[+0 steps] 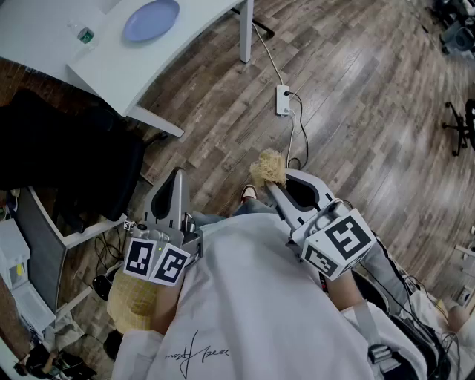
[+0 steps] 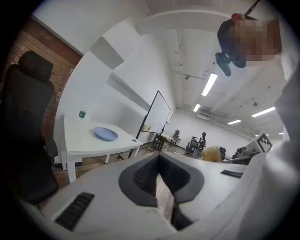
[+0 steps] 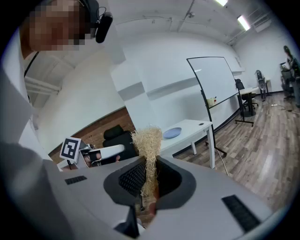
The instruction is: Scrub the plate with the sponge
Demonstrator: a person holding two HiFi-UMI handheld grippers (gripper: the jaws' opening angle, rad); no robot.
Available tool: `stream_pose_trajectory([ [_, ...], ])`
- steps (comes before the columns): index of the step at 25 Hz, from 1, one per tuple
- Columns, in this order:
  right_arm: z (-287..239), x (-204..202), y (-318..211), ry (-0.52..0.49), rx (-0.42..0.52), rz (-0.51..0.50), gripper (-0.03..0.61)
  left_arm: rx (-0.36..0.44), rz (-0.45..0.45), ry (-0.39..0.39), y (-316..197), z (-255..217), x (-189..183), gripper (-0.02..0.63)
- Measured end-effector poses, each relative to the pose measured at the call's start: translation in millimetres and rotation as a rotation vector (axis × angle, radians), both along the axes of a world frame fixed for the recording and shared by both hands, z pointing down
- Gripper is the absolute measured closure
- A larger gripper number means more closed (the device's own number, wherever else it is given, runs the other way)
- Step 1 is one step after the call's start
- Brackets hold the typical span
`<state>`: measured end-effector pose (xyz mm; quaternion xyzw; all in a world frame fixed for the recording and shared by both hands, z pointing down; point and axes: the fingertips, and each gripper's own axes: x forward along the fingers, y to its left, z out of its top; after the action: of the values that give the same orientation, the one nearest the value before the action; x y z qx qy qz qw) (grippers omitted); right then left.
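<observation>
The person's grey left gripper (image 1: 176, 177) and grey right gripper (image 1: 276, 184) are both held out in front, tipped slightly downward. The left jaws seem to meet at the tips, empty. The right jaws are clamped on a straw-coloured fibrous sponge (image 3: 148, 140).

Straw-coloured fibrous sponge (image 1: 269, 166) pinched in right gripper (image 1: 274, 185); pale blue plate (image 1: 151, 20) flat on white table (image 1: 44, 33).

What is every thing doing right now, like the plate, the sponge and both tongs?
Plate: lying flat on the white table, empty, untouched.
Sponge: pinched upright in the right tongs.
Right tongs: shut on the sponge.
Left tongs: tips together, nothing held.
Bottle: standing on the table.
</observation>
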<state>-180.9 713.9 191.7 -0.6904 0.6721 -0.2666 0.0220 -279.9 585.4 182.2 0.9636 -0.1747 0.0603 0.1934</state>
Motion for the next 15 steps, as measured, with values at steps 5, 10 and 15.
stream_pose_trajectory([
  [5, 4, 11, 6, -0.039, 0.016, 0.014, 0.536, -0.024, -0.007, -0.014, 2, 11, 3, 0.594],
  [10, 10, 20, 12, -0.037, -0.001, 0.019, 0.537, -0.039, 0.003, -0.057, 10, 19, 5, 0.594],
  [15, 18, 32, 11, -0.107, -0.014, 0.056, 0.535, -0.033, 0.016, -0.07, 7, 18, 16, 0.594],
])
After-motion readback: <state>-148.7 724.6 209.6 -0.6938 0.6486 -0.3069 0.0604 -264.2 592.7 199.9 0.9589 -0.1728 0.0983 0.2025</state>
